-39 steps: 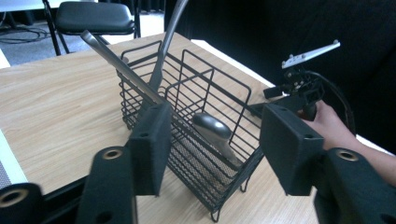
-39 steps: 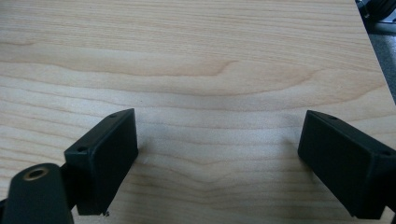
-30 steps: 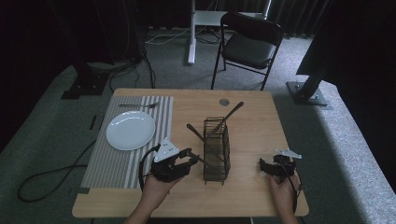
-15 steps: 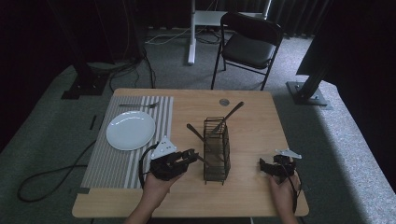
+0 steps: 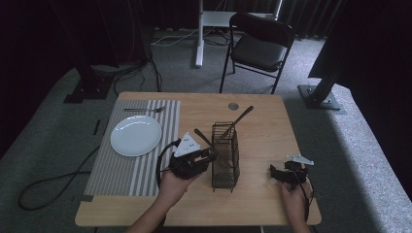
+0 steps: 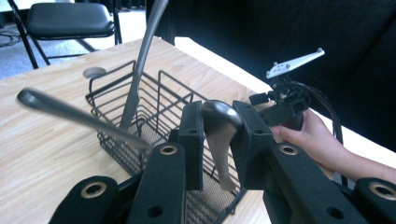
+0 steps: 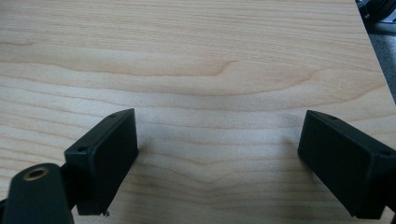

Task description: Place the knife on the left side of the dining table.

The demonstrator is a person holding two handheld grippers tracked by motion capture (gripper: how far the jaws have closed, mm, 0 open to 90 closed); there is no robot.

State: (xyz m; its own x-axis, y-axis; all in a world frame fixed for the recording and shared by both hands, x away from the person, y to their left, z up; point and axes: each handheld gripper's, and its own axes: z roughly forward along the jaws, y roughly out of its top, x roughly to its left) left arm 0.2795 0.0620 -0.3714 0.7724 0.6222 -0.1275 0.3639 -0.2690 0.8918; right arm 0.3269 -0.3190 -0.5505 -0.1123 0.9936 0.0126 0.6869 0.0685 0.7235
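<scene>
A black wire basket (image 5: 225, 155) stands mid-table with a long metal utensil (image 5: 240, 119) leaning out of it toward the back right. A second utensil (image 5: 201, 136) sticks out toward the left. My left gripper (image 5: 210, 154) is at the basket's left rim. In the left gripper view my left gripper (image 6: 218, 126) has just been closing and is shut on the rounded metal handle (image 6: 220, 140) of a utensil, above the basket (image 6: 140, 116). My right gripper (image 7: 217, 158) rests open over bare wood, right of the basket, and also appears as the right gripper (image 5: 278, 174).
A white plate (image 5: 136, 135) lies on a striped placemat (image 5: 145, 170) at the left, with a fork (image 5: 143, 109) beyond it. The table top has a small round hole (image 5: 233, 106) near its far edge. A black folding chair (image 5: 260, 46) stands behind the table.
My left gripper has shifted a little up and toward the basket's rim. The right gripper has stayed where it was.
</scene>
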